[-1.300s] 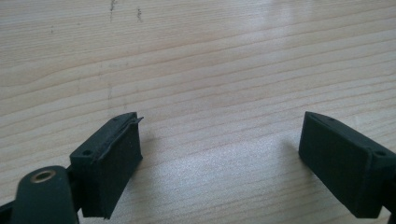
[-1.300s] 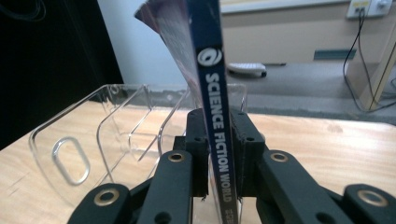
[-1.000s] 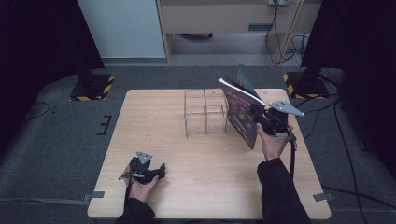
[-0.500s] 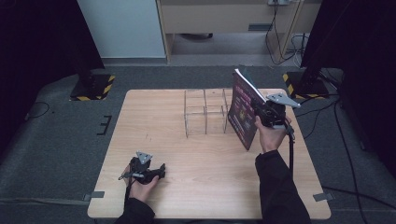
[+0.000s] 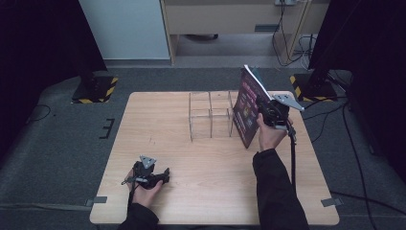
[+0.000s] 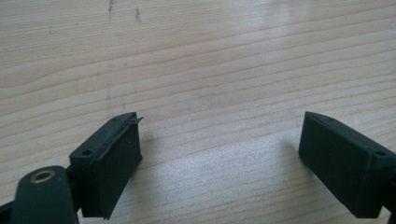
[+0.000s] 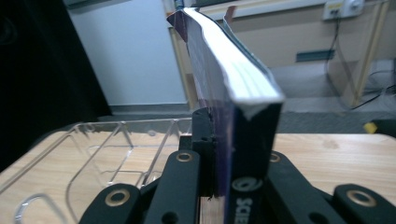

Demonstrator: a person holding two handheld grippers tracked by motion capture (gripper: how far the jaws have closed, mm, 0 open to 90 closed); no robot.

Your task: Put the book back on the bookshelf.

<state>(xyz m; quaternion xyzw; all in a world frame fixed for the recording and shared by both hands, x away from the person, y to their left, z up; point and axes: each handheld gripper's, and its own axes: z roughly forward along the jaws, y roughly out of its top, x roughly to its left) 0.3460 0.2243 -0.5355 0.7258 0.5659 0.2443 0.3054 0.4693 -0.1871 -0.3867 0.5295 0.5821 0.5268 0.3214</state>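
Observation:
A thick softcover book (image 5: 246, 109) with a dark purple cover stands nearly upright, its lower edge at the tabletop, just right of a clear acrylic rack (image 5: 210, 115). My right gripper (image 5: 262, 111) is shut on the book from the right side. In the right gripper view the jaws clamp the book's (image 7: 233, 79) lower part, its page edge faces me, and the rack (image 7: 107, 144) lies to the left. My left gripper (image 5: 163, 175) rests on the table (image 5: 191, 196) near the front left, held by a hand. Its jaws (image 6: 219, 154) stand open over bare wood.
The rack has several upright clear dividers and sits at the table's far middle. A cable (image 5: 292, 158) trails from the right gripper along the sleeve. Black stands with yellow-black striped bases (image 5: 93, 91) (image 5: 306, 86) flank the table's far corners on the floor.
The right hand carried the book a little farther from the person and turned it more upright and edge-on beside the rack. The left gripper stayed where it was.

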